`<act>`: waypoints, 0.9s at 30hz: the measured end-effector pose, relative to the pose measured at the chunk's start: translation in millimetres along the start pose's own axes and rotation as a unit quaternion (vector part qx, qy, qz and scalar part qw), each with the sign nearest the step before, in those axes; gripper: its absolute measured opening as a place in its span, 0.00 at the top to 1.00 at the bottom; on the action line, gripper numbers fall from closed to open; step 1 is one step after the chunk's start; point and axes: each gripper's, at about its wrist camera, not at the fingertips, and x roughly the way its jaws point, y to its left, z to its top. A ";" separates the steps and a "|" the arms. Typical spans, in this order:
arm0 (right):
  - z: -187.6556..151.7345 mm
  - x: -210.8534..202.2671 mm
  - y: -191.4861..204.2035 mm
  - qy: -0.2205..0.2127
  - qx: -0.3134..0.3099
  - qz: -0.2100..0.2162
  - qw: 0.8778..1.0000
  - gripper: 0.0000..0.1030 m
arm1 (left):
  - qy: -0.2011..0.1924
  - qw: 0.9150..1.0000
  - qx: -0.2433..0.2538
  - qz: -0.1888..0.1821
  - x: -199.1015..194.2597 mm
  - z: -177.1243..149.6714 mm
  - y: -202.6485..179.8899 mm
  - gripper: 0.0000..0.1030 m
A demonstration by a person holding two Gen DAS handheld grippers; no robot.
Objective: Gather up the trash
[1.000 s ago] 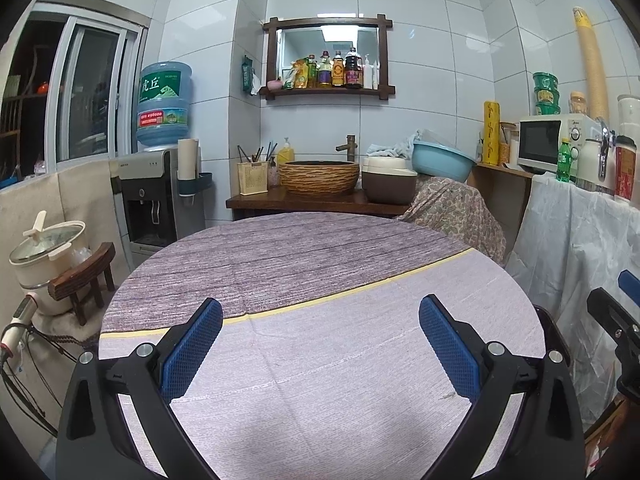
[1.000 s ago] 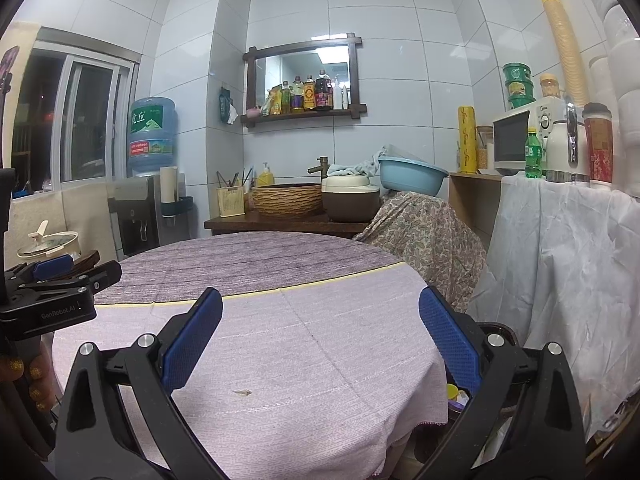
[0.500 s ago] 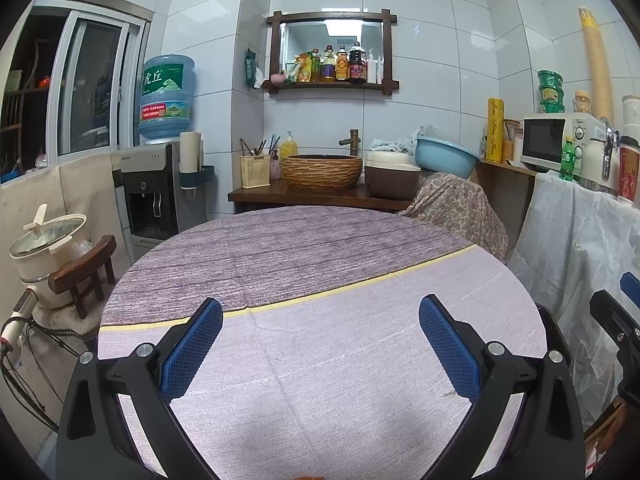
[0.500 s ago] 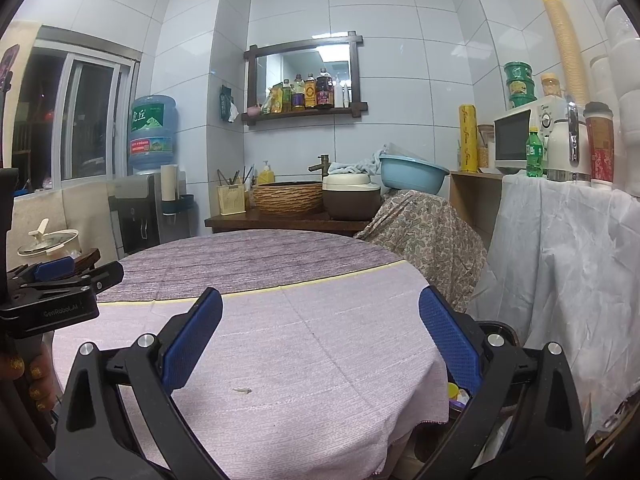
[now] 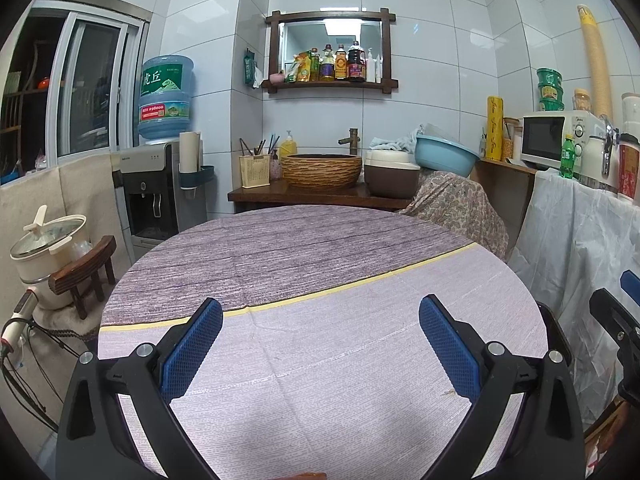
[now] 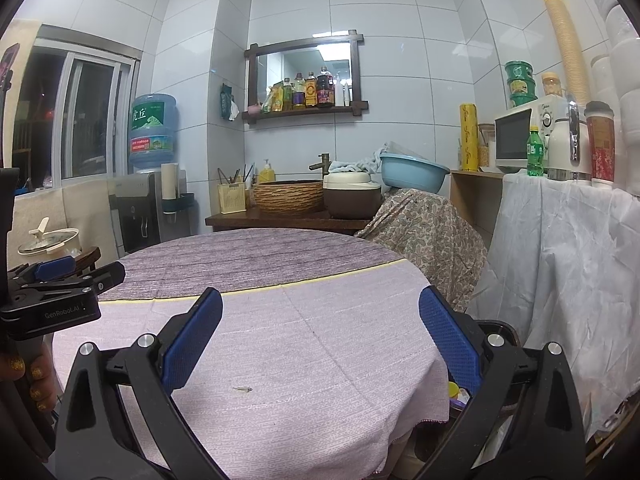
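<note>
A round table (image 5: 328, 248) under a lilac and purple cloth fills both views. One tiny scrap (image 6: 243, 389) lies on the pale part of the cloth near the front edge; in the left wrist view the same scrap (image 5: 448, 393) sits close by the right finger. My left gripper (image 5: 320, 346) hangs open over the cloth with nothing in it. My right gripper (image 6: 320, 346) is open and empty too, just behind the scrap. A dark bin (image 6: 498, 330) stands by the table's right side, with small items inside.
A cloth-draped chair (image 6: 420, 232) and a white-covered counter (image 6: 560, 248) with a microwave crowd the right side. Behind the table is a wooden sink stand (image 5: 320, 194). A water dispenser (image 5: 156, 192) and a pot on a stool (image 5: 52, 248) stand left.
Hardly anything differs: both grippers stay open and empty, and the views drift only slightly.
</note>
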 end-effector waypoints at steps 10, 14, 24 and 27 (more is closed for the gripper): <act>-0.6 -0.1 -0.2 0.001 0.000 0.000 1.000 0.06 | 0.000 1.000 0.000 0.000 -0.6 -0.5 -1.3 0.05; -0.6 -0.3 -0.3 0.002 0.001 0.001 1.000 0.06 | 0.001 1.000 0.001 0.000 0.1 0.0 -0.9 0.05; 0.3 0.6 -0.9 0.002 0.001 0.001 1.000 0.06 | 0.000 1.000 0.003 -0.003 0.3 -1.4 -3.0 0.05; 0.4 0.5 -0.3 0.002 0.001 0.000 1.000 0.06 | -0.004 1.000 0.007 -0.007 0.4 -3.8 -3.8 0.05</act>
